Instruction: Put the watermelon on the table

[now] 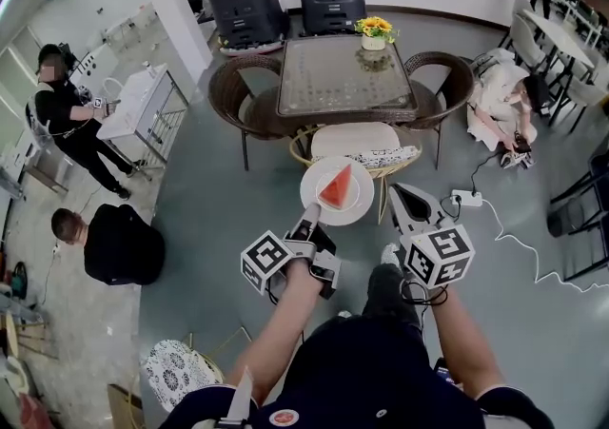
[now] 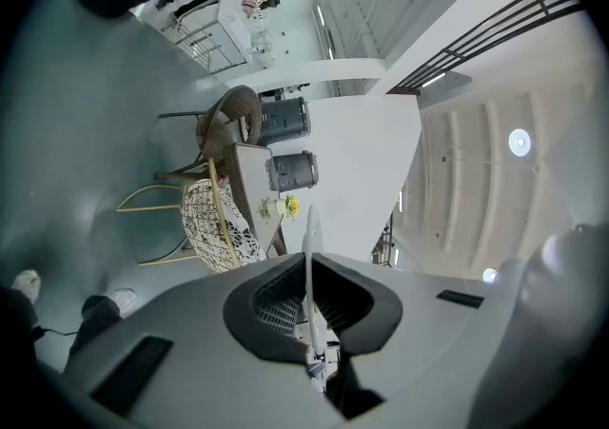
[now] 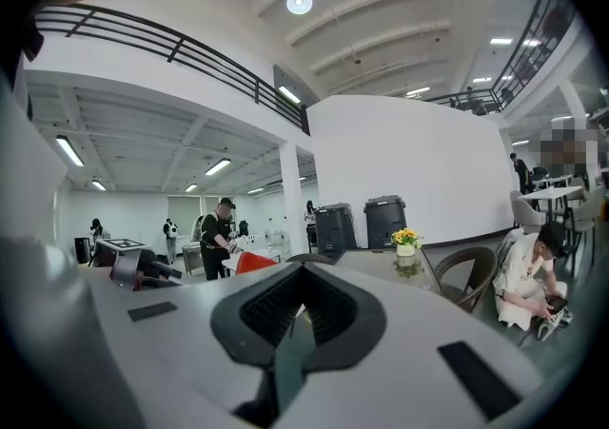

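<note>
With the left claw (image 1: 308,221) clenched on the plate (image 1: 363,195) rim, keep it level so the watermelon (image 1: 336,187) clears the surface's (image 1: 344,75) near edge without sliding.

A red triangular watermelon wedge (image 1: 335,187) lies on a round white plate (image 1: 312,187), which the left gripper (image 1: 310,220) holds aloft by its rim. It hangs near the square glass tabletop (image 1: 333,75), not yet on it.
</note>
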A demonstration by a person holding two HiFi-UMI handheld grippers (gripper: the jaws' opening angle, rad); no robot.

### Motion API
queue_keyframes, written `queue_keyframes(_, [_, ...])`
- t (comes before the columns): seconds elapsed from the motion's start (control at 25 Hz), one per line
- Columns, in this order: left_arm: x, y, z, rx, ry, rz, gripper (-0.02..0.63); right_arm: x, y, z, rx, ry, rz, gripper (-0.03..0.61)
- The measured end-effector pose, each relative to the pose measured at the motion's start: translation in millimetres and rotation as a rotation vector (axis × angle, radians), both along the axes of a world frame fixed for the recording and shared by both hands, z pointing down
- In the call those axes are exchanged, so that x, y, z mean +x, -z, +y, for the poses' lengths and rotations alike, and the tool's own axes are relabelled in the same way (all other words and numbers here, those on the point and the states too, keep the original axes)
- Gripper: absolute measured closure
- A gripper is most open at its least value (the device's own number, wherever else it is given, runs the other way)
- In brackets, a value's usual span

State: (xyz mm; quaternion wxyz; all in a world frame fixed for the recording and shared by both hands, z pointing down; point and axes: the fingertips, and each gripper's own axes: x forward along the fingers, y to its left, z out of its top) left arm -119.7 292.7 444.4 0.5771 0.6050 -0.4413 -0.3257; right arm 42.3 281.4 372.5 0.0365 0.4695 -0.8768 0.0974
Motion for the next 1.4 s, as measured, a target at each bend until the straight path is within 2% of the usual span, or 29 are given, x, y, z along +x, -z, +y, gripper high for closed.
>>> queue_keyframes(0.6, [-4,-10,-97,-0.011,0.029,-0.007,0.598,-7,-11,-105,-0.008,0.043,-0.008,0.575])
queue_keyframes(1.16, [19,-13,-242,-0.033,0.082,-0.020,0.598,9,-18,-261,-0.030,0.135,-0.013,0.575])
queue_keyframes(1.4, [24,-11,-303,-0.031,0.125,-0.010,0.598,13,-9,-327,0.003,0.184,0.012,0.575])
